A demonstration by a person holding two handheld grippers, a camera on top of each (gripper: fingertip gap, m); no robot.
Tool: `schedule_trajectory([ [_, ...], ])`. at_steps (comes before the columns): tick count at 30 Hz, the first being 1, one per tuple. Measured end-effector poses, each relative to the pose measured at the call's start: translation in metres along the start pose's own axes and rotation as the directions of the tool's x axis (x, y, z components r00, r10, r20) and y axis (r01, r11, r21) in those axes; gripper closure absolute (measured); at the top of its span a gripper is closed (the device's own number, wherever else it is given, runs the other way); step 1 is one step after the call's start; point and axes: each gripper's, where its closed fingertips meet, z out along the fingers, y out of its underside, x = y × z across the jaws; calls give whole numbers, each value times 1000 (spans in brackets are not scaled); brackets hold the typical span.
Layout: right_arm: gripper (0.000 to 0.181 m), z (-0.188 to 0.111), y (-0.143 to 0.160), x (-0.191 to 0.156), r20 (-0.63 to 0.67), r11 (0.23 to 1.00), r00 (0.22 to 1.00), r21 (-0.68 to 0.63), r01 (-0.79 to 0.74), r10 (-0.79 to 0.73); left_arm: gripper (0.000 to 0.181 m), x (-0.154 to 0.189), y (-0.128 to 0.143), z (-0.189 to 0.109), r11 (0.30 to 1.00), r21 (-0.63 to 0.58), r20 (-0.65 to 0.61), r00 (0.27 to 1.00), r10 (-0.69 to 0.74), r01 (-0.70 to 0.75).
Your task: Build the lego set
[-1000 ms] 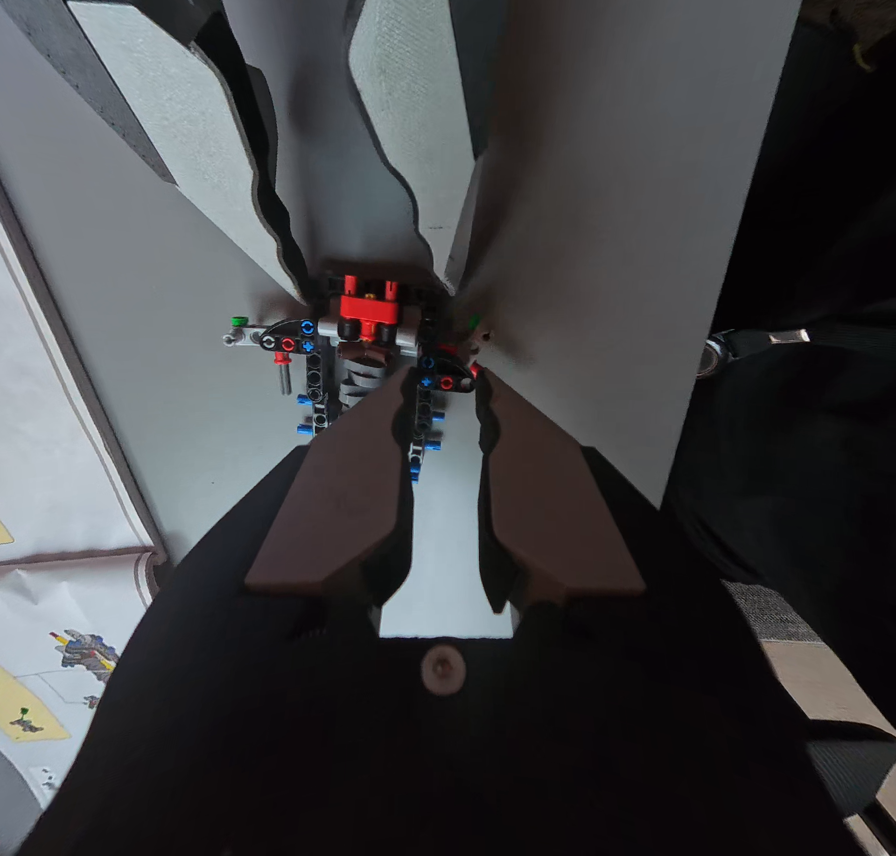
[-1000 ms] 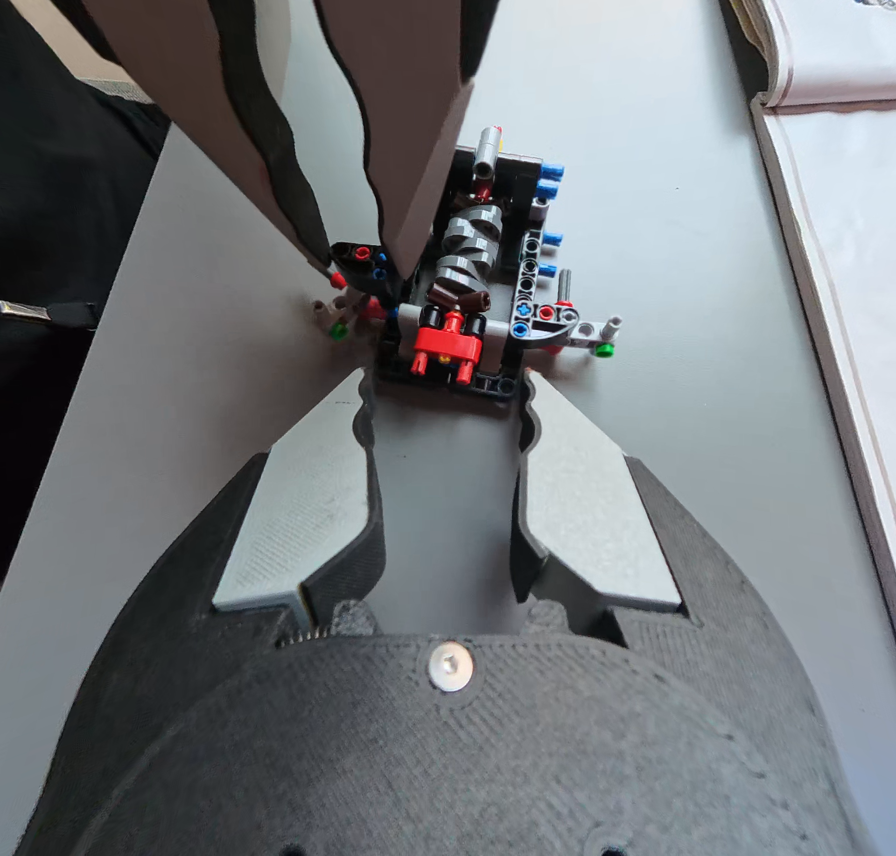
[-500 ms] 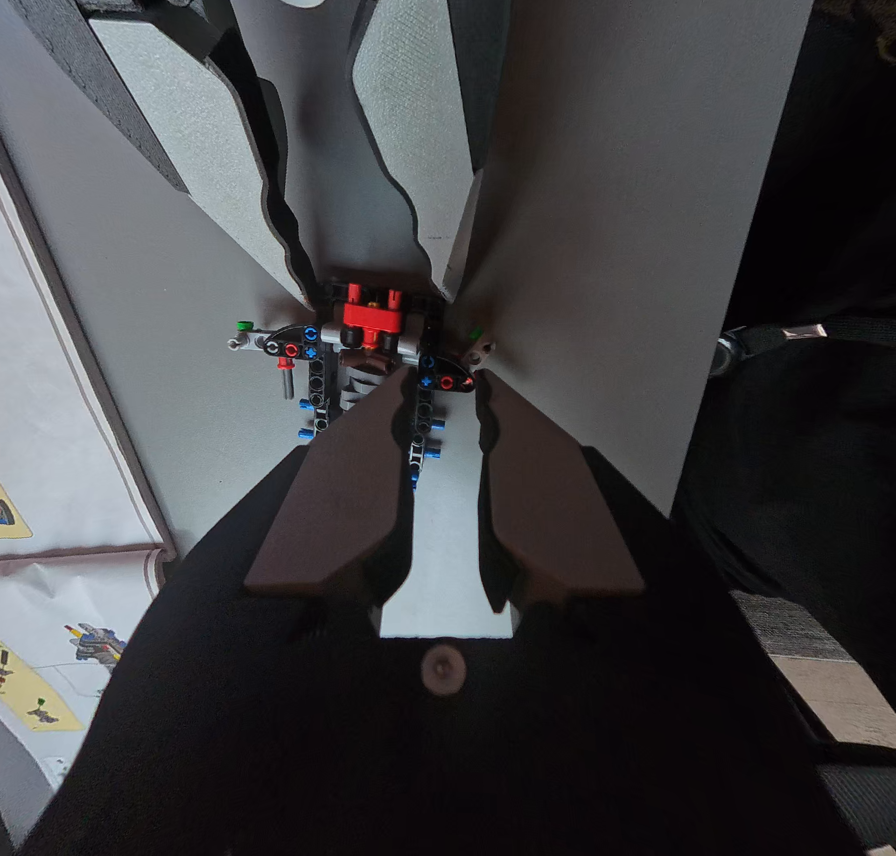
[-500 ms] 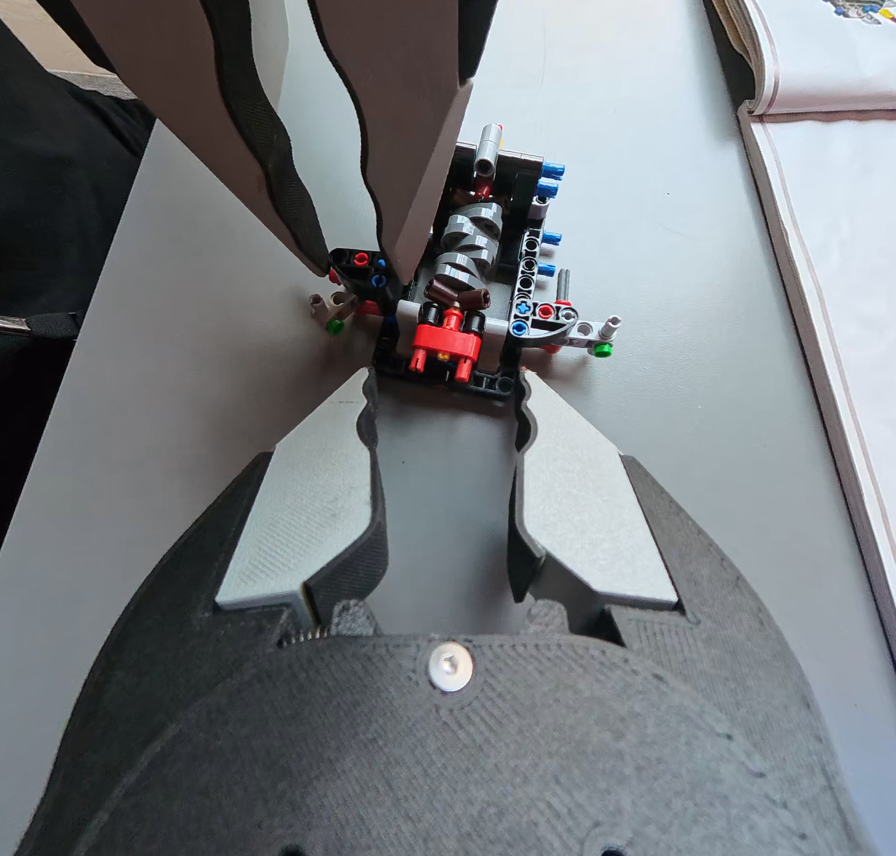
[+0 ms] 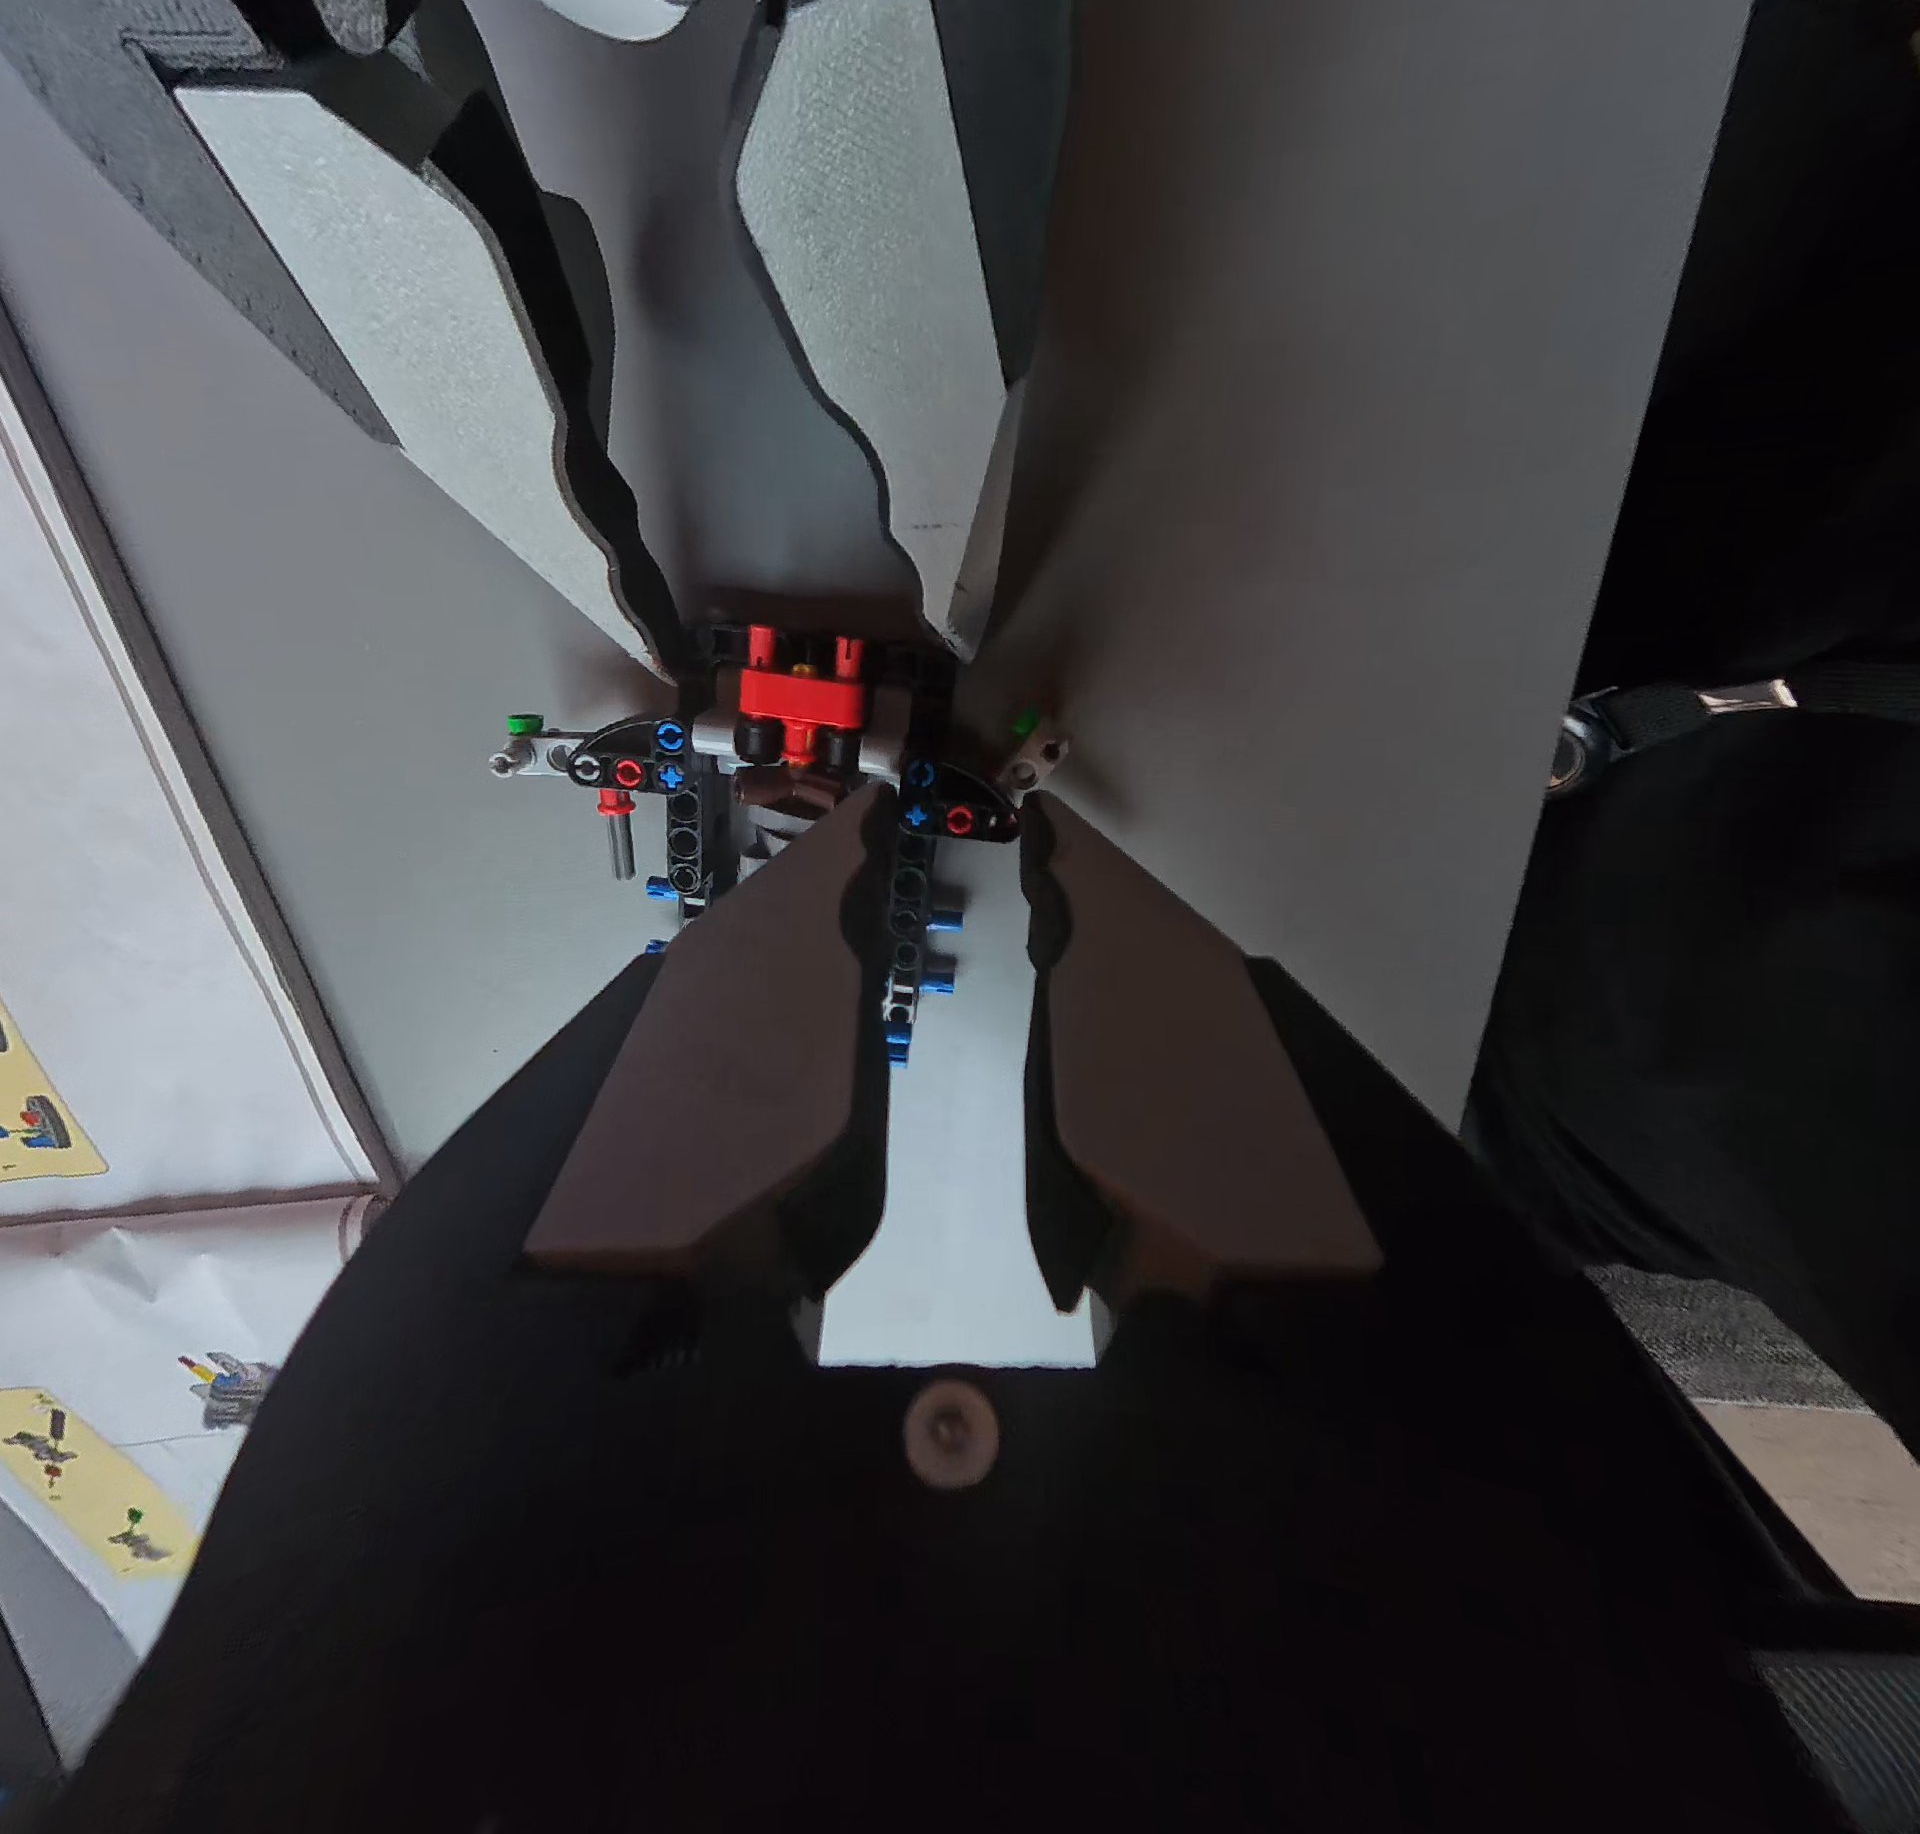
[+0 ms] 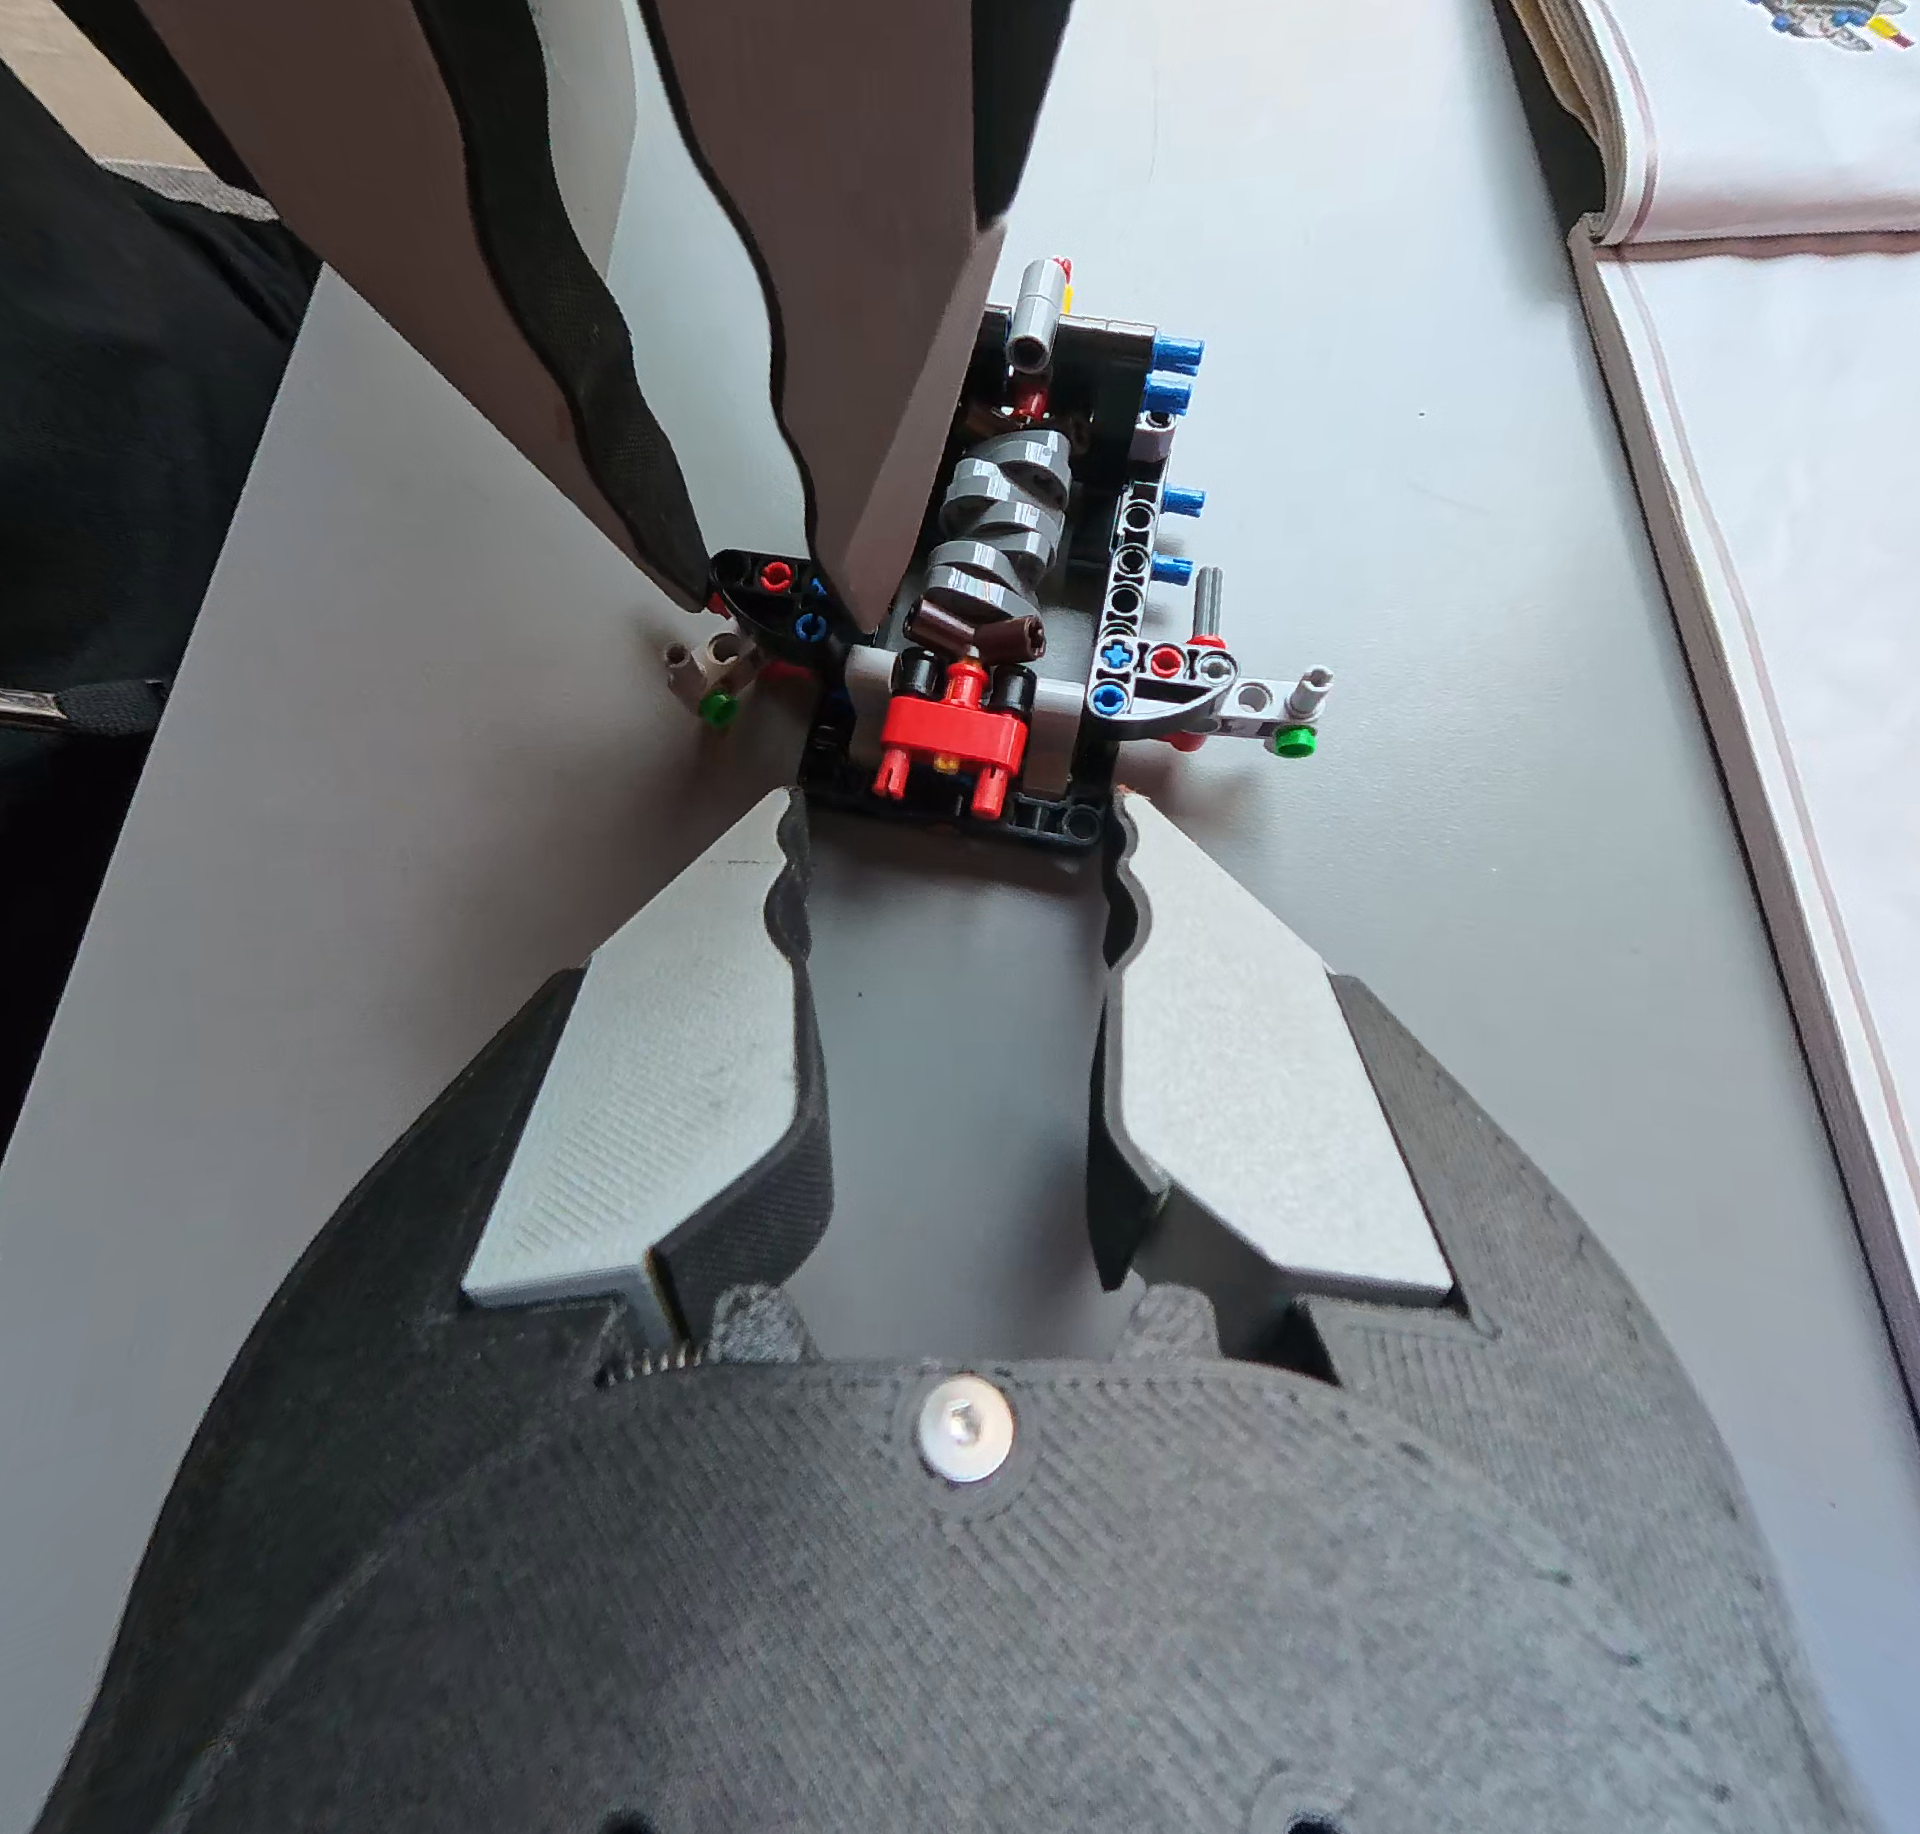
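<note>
A grey bench point(image 6: 1403, 226) is seen, an open booklet point(image 6: 1766, 122) lying at its edge. One lego model point(image 6: 1039, 579) is set on the bench between two grippers. The right gripper point(image 6: 951, 828) is spread wide at the frame's near end; the left gripper point(image 5: 951, 813) is parted astride a black side arm point(image 5: 956, 816), not clenched. A side-arm fitting step is judged underway; next, firm bracing and closing are called for.
</note>
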Motion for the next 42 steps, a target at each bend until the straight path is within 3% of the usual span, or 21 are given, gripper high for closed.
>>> schedule_trajectory([
  [7,128,0,0,0,1,1000,1000,0,-1,1,161,0,-1,1,992,69,-49,994,-99,103],
  [15,127,0,0,0,0,1000,1000,1,-3,3,161,0,-1,1,990,117,-80,994,-73,82],
  [29,125,1,-1,2,-21,1000,999,1,-29,29,162,-1,-6,2,972,186,29,988,-154,146],
  [35,125,1,-1,2,-19,1000,999,1,-31,31,161,-1,-6,2,951,246,-31,983,-183,185],
  [38,128,-5,1,1,-8,999,999,-12,-45,45,161,-1,-6,2,944,268,-37,981,-190,193],
  [42,133,-20,-10,3,-21,996,998,63,-56,58,161,-2,-7,2,942,274,-31,981,-193,194],
])
